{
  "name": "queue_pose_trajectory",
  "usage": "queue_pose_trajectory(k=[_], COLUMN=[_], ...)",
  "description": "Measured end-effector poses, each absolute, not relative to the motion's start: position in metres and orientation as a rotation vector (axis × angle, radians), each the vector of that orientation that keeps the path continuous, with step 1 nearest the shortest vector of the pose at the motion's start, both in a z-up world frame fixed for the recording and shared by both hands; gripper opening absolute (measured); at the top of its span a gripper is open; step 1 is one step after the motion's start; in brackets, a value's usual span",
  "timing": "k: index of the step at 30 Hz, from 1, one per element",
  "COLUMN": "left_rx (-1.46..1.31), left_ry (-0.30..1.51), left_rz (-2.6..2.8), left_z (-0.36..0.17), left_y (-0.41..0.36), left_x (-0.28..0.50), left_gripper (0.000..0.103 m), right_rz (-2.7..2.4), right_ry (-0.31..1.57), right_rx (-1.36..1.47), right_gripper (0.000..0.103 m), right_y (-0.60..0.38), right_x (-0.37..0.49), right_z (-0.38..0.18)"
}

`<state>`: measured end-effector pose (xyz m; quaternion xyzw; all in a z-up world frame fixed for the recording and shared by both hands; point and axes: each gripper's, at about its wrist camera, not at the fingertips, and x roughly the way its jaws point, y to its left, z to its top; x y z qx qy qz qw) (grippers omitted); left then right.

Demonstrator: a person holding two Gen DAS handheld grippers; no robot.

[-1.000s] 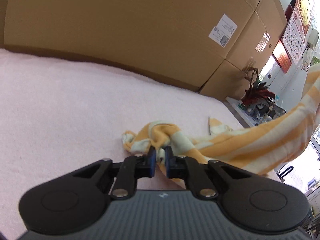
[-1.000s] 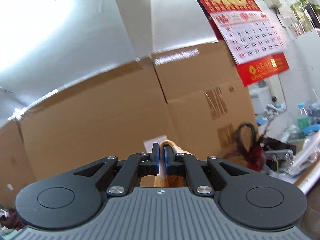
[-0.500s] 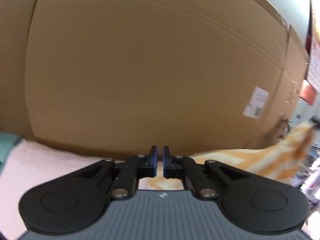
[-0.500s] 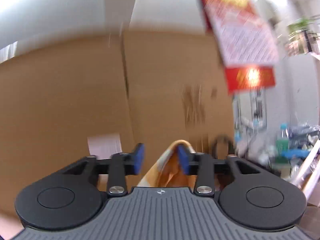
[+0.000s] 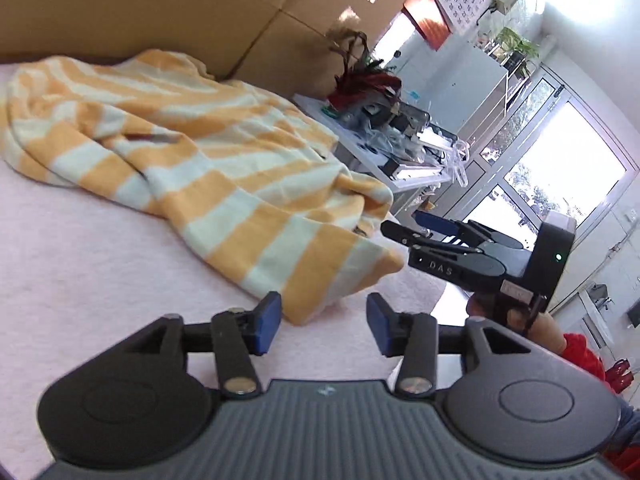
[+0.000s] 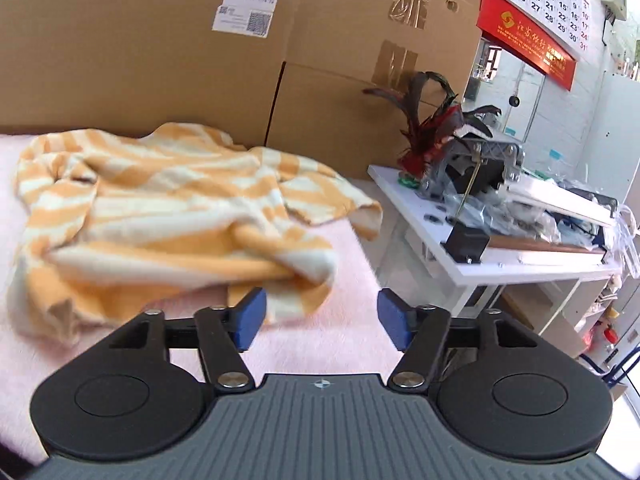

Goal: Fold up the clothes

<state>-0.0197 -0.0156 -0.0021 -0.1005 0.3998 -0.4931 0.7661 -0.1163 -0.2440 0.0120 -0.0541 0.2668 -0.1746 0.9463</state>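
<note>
An orange-and-cream striped garment (image 5: 192, 148) lies crumpled on the pink fleece surface (image 5: 80, 264), spread toward the cardboard boxes. My left gripper (image 5: 323, 322) hovers just short of the garment's near corner; its jaws are opening and nothing is between them. In the left wrist view my right gripper (image 5: 404, 226) sits at the garment's right edge, held by a hand (image 5: 528, 320). From the right wrist view the same garment (image 6: 168, 208) lies ahead, its near fold just beyond my right gripper (image 6: 320, 316), whose jaws are opening with no cloth pinched.
Large cardboard boxes (image 6: 200, 48) wall the far side of the pink surface. A white table (image 6: 472, 240) cluttered with equipment and a feather decoration (image 6: 432, 128) stands to the right. A red calendar (image 6: 536, 8) hangs on the wall; glass doors (image 5: 560, 160) are further right.
Both grippers were shut on the garment and holding it up. Now both stand open, lowered toward the pink surface, and the garment lies dropped in a loose heap.
</note>
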Motion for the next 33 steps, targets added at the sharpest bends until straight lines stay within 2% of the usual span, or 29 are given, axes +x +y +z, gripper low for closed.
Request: queue_pose_trajectory(k=[1, 3, 5, 6, 7, 8, 9, 10, 11, 12, 17, 22, 23, 24, 30, 33], left_rx=[-0.219, -0.199, -0.168, -0.151, -0.133, -0.137, -0.162, -0.199, -0.235, -0.27, -0.31, -0.308, -0.308, -0.299, -0.238, -0.226], left_ry=[0.87, 0.845, 0.803, 0.791, 0.786, 0.785, 0.791, 0.799, 0.796, 0.788, 0.65, 0.528, 0.516, 0.501, 0.486, 0.549], left_rz=[-1.065, -1.018, -0.955, -0.926, -0.898, -0.881, -0.872, -0.861, -0.847, -0.832, -0.77, -0.685, -0.661, -0.635, -0.54, -0.548], left_z=[-0.004, -0.008, -0.008, -0.007, -0.007, -0.007, -0.007, -0.007, -0.006, -0.004, 0.032, 0.057, 0.059, 0.061, 0.059, 0.042], left_y=[-0.024, -0.039, -0.049, -0.052, -0.055, -0.053, -0.049, -0.043, -0.034, -0.025, 0.034, 0.111, 0.127, 0.14, 0.202, 0.207], left_x=[-0.02, -0.018, -0.014, -0.011, -0.007, -0.001, 0.005, 0.01, 0.015, 0.019, 0.013, -0.016, -0.024, -0.032, -0.069, -0.072], left_gripper=[0.061, 0.061, 0.037, 0.029, 0.013, 0.01, 0.01, 0.009, 0.008, 0.008, 0.008, 0.007, 0.0, 0.0, 0.0, 0.0], right_rz=[-0.327, -0.3, -0.317, -0.333, -0.343, -0.343, -0.34, -0.335, -0.342, -0.352, -0.229, -0.005, 0.043, 0.082, 0.17, 0.16], right_ry=[0.544, 0.537, 0.533, 0.531, 0.53, 0.527, 0.523, 0.518, 0.511, 0.497, 0.367, 0.139, 0.108, 0.087, 0.116, 0.075], right_rx=[-0.087, -0.086, -0.107, -0.118, -0.115, -0.081, -0.04, 0.017, 0.062, 0.096, 0.332, 0.393, 0.404, 0.405, 0.386, 0.506], right_gripper=[0.066, 0.066, 0.066, 0.065, 0.064, 0.061, 0.049, 0.023, 0.019, 0.009, 0.007, 0.007, 0.007, 0.007, 0.007, 0.001], right_y=[-0.24, -0.232, -0.226, -0.223, -0.223, -0.225, -0.229, -0.233, -0.237, -0.241, -0.249, -0.229, -0.228, -0.225, -0.218, -0.234], right_x=[-0.119, -0.118, -0.109, -0.104, -0.098, -0.094, -0.091, -0.088, -0.087, -0.087, -0.116, -0.168, -0.176, -0.181, -0.196, -0.208], right_z=[0.01, 0.005, 0.0, -0.003, -0.005, -0.005, -0.005, -0.004, -0.003, -0.001, 0.023, 0.07, 0.077, 0.081, 0.083, 0.079])
